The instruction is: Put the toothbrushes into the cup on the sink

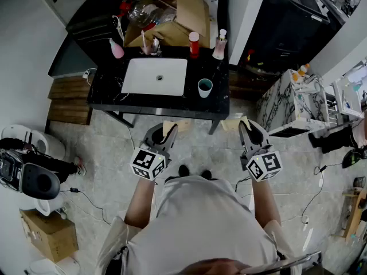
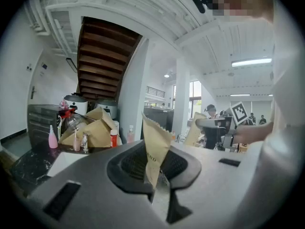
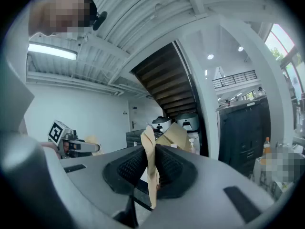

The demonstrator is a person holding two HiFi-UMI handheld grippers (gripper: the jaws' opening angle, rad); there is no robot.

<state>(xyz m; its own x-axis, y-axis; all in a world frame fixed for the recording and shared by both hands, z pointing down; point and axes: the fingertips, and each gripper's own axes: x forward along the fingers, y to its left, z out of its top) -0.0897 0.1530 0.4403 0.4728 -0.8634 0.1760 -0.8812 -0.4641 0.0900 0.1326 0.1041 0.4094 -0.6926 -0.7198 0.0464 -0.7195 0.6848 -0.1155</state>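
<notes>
Head camera: high above the person, facing steeply down. Black counter point(image 1: 109, 93) lies far off at frame top; left gripper point(image 1: 170, 128) and right gripper point(image 1: 245, 125) sit nearer, below it.

Left gripper camera: low behind its own jaws, close on them, facing about level toward the counter from well short of it.

Right gripper camera: same mounting, also about level.

All three views share the cardboard box point(image 1: 178, 10) at the counter's back. Each gripper view catches the other gripper's marker cube point(image 2: 239, 112) off to one side.
</notes>
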